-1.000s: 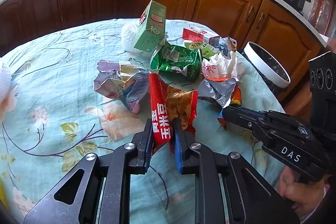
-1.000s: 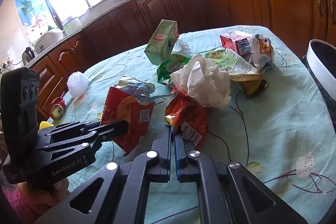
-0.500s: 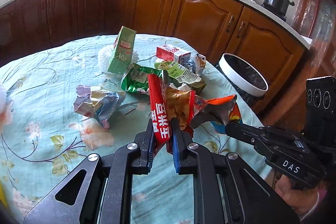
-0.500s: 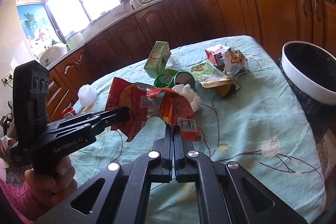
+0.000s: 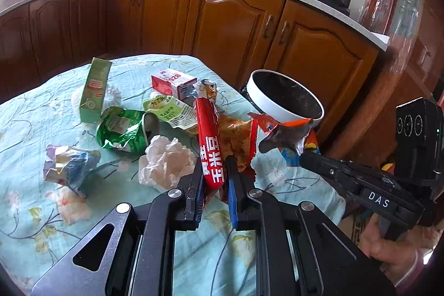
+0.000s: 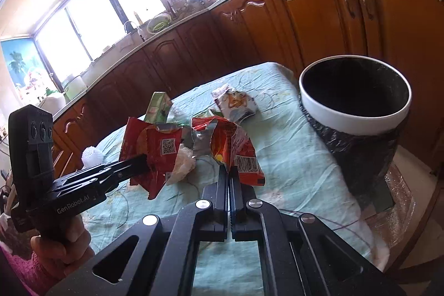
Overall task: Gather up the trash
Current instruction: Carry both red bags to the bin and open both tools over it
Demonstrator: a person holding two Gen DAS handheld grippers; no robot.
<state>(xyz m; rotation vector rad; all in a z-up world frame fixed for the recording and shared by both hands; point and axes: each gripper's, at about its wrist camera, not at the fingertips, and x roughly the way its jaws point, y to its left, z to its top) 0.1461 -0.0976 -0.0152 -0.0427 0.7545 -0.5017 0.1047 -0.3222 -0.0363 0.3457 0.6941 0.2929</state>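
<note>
My left gripper (image 5: 214, 171) is shut on a red snack bag with white lettering (image 5: 211, 146), held above the table; it also shows in the right wrist view (image 6: 151, 150). My right gripper (image 6: 229, 171) is shut on an orange-red foil wrapper (image 6: 233, 143), which also shows in the left wrist view (image 5: 288, 132), close to the bin. The white-rimmed trash bin with a black liner (image 6: 355, 107) stands beside the table's right edge; it also shows in the left wrist view (image 5: 283, 99).
On the floral tablecloth (image 5: 33, 107) lie a green carton (image 5: 94, 90), a green bag (image 5: 122, 129), crumpled white paper (image 5: 166, 160), a crumpled colourful wrapper (image 5: 69, 165), a red-and-white box (image 5: 172, 81) and a light-green packet (image 5: 172, 113). Wooden cabinets (image 5: 222, 27) stand behind.
Both grippers have lifted their wrappers off the table and moved right toward the bin, which now looms larger in the right wrist view.
</note>
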